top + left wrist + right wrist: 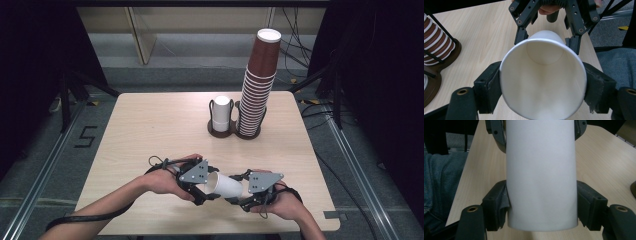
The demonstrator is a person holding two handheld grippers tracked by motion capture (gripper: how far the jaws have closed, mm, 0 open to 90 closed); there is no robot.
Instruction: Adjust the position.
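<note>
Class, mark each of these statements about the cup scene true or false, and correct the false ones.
1. Both grippers grip one white cup. True.
2. The white cup stands upright on the table. False: it lies sideways, held between the left gripper and the right gripper.
3. The tall stack of brown cups stands in a holder. True.
4. The left gripper holds the cup's closed base. False: it holds the open rim end.

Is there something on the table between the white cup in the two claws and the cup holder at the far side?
Nothing visible stands in the way. The white cup is gripped by the left claw and the right claw near the front edge; bare table lies between it and the holder.
</note>
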